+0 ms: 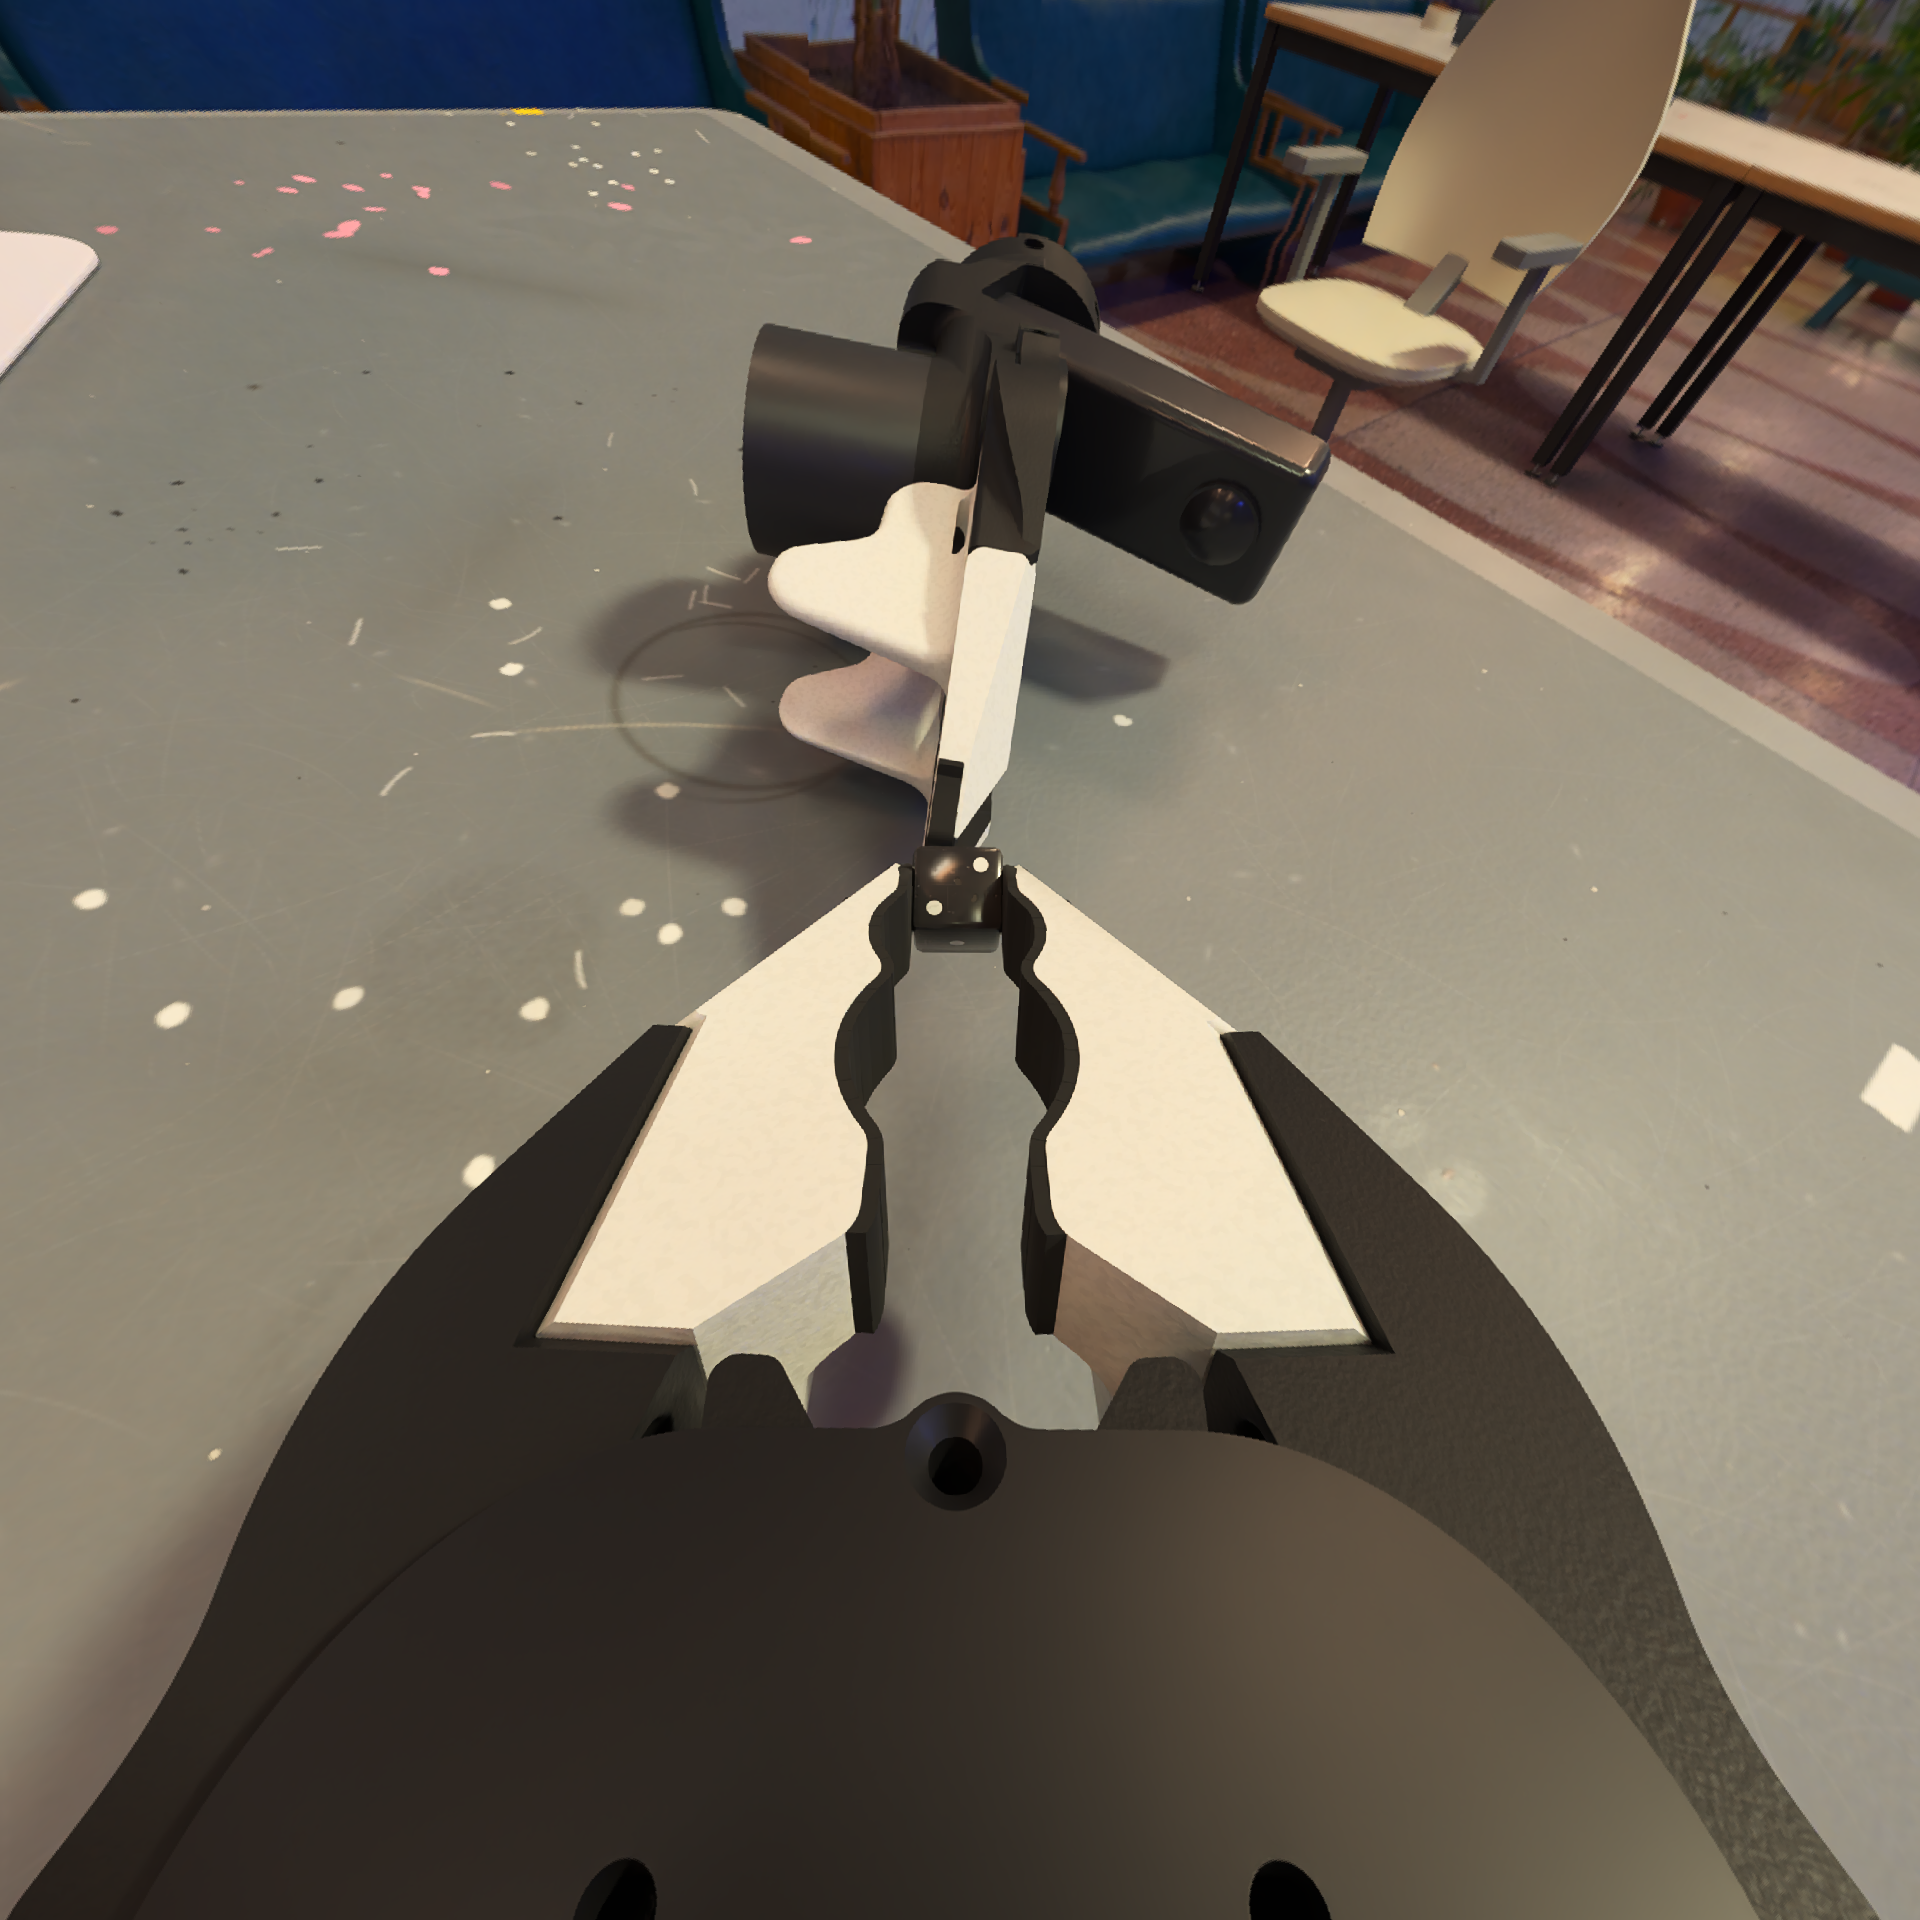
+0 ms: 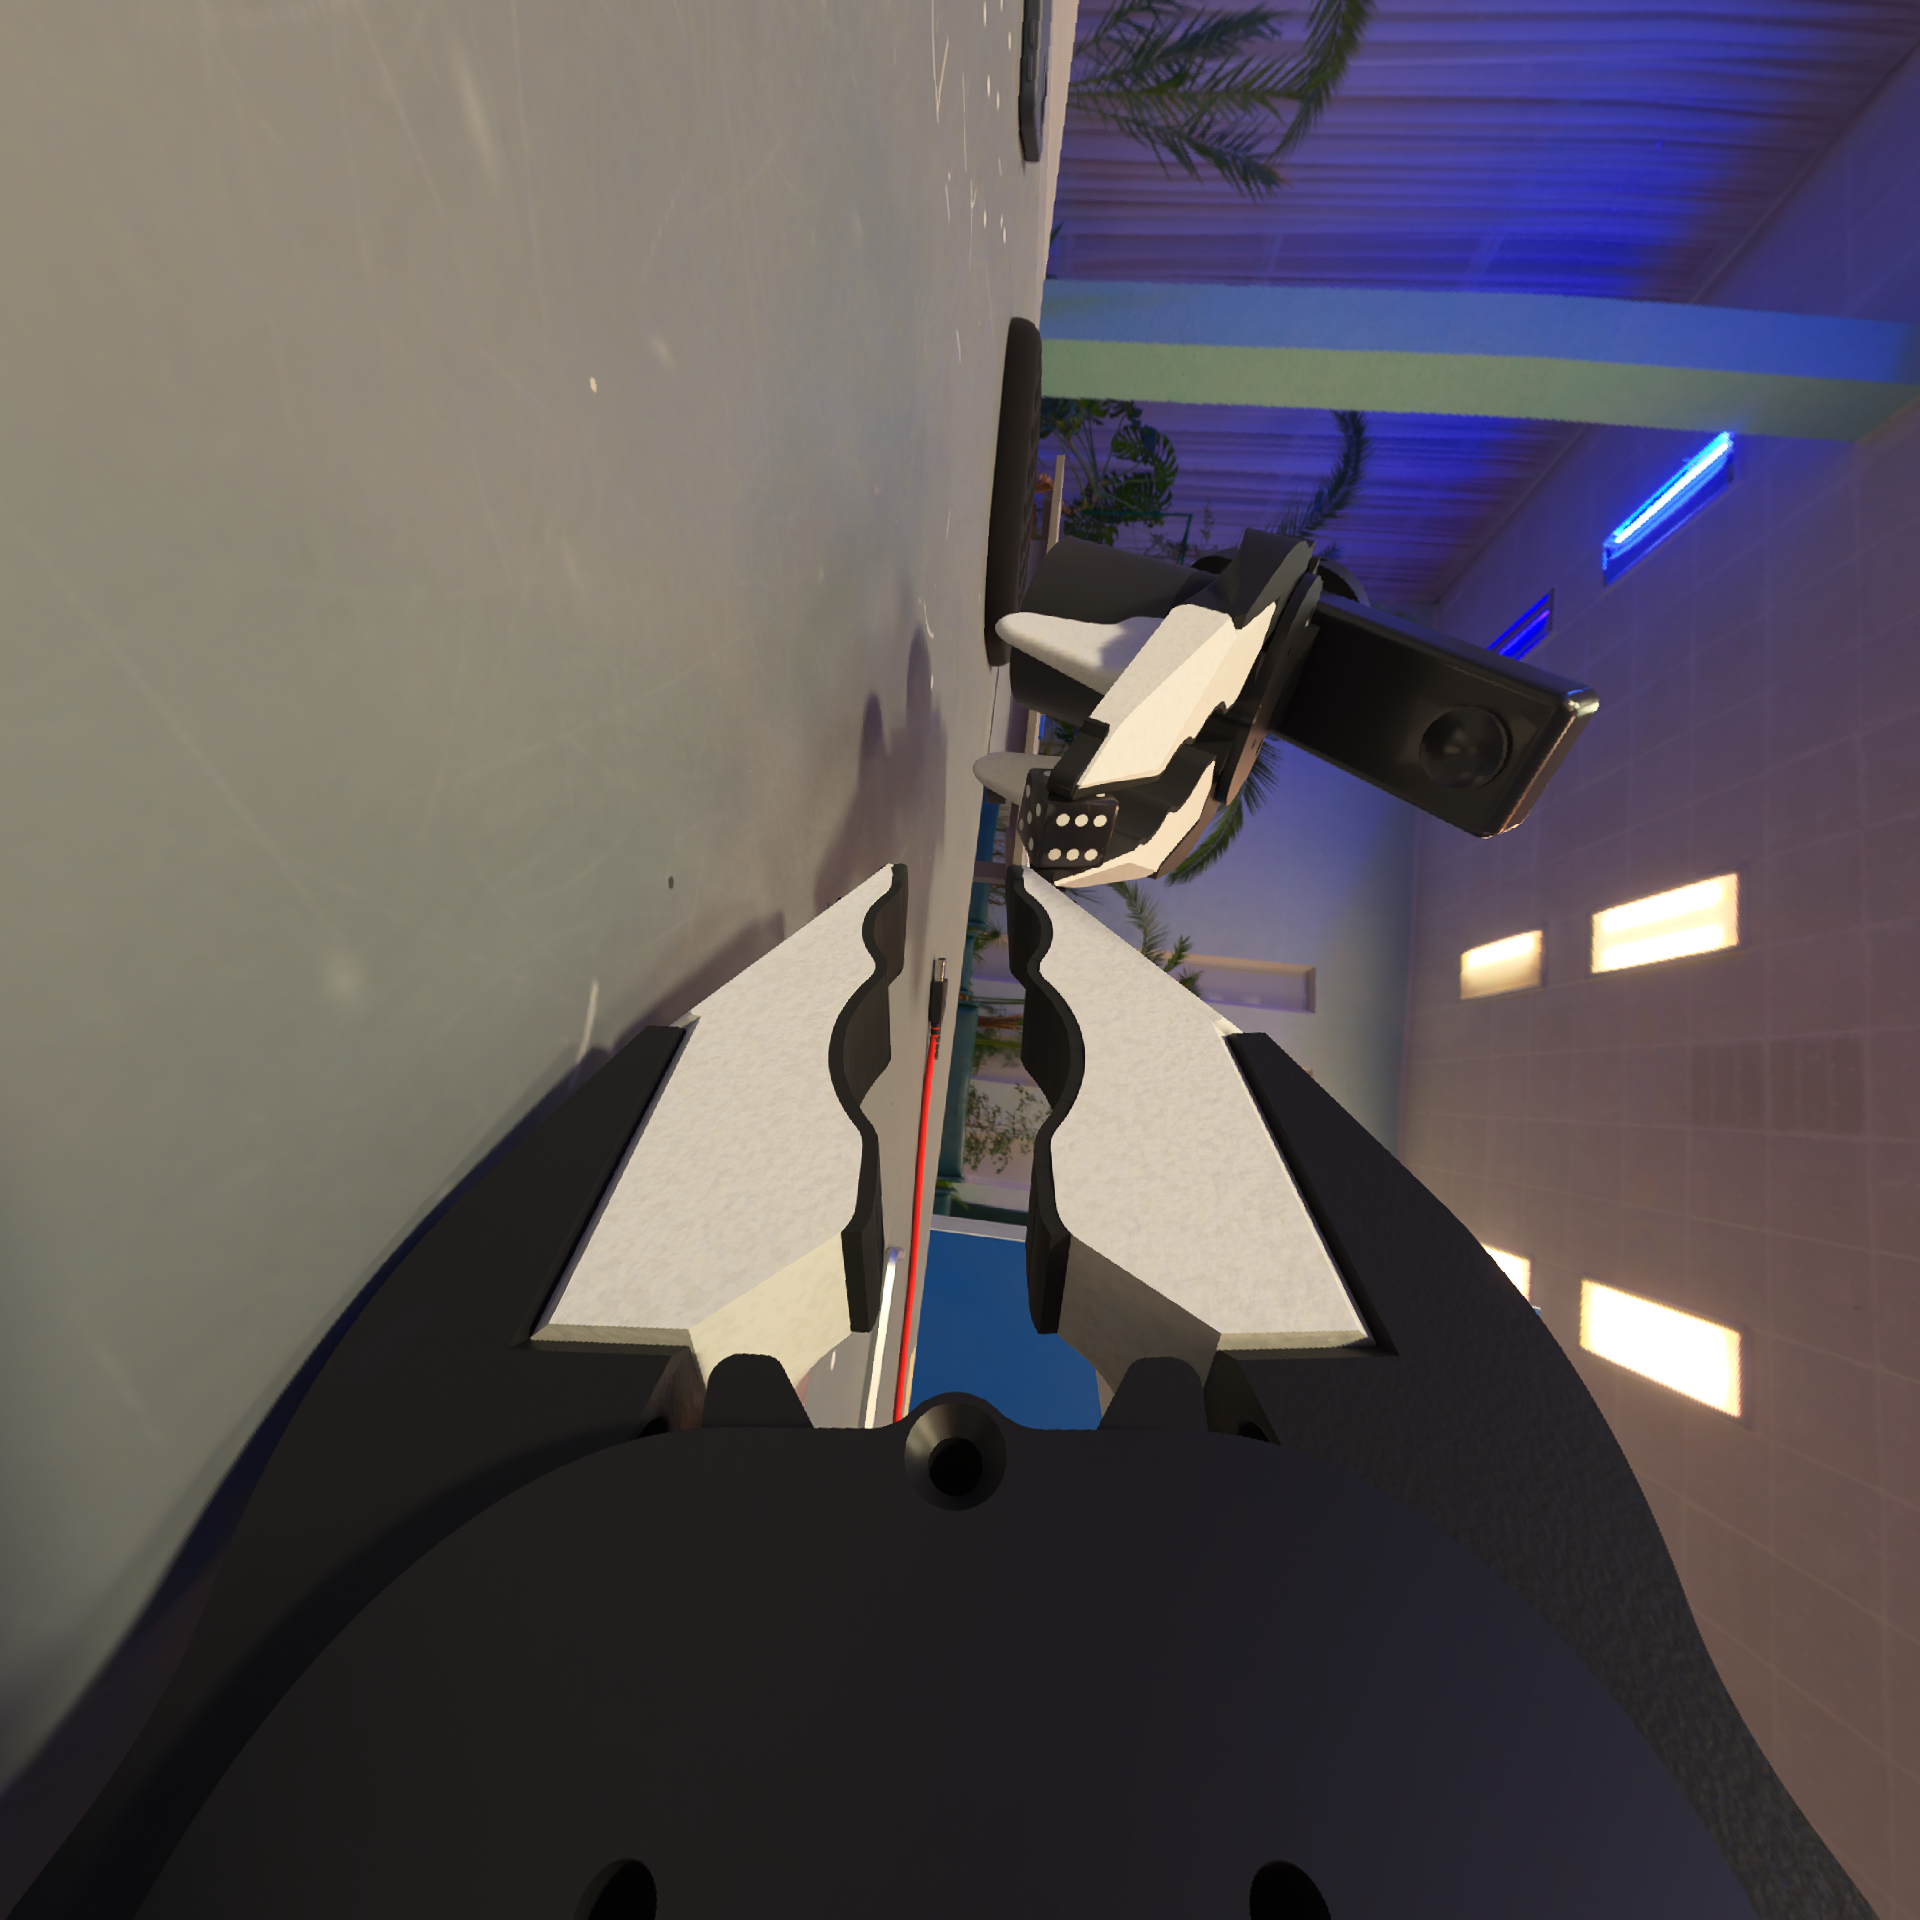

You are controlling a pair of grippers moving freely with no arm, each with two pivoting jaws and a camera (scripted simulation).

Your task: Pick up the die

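Note:
A black die (image 1: pixel 954 888) with white pips sits clamped between the tips of my left gripper (image 1: pixel 956 920), held a little above the grey table (image 1: pixel 416 831). In the right wrist view the left gripper (image 2: pixel 1060 831) shows ahead with the die (image 2: pixel 1081 831) in its tips, clear of the table surface (image 2: pixel 520 623). My right gripper (image 2: pixel 956 883) is rolled on its side, its fingers a small gap apart with nothing between them. In the left wrist view the right gripper (image 1: pixel 958 821) points at the die, its tips just beyond it.
A white pad (image 1: pixel 31 291) lies at the table's far left. The table edge (image 1: pixel 1558 644) runs diagonally on the right, with a chair (image 1: pixel 1455 260) and a wooden planter (image 1: pixel 883 125) beyond. A black round disc (image 2: pixel 1018 488) and a red cable (image 2: pixel 920 1143) lie on the table.

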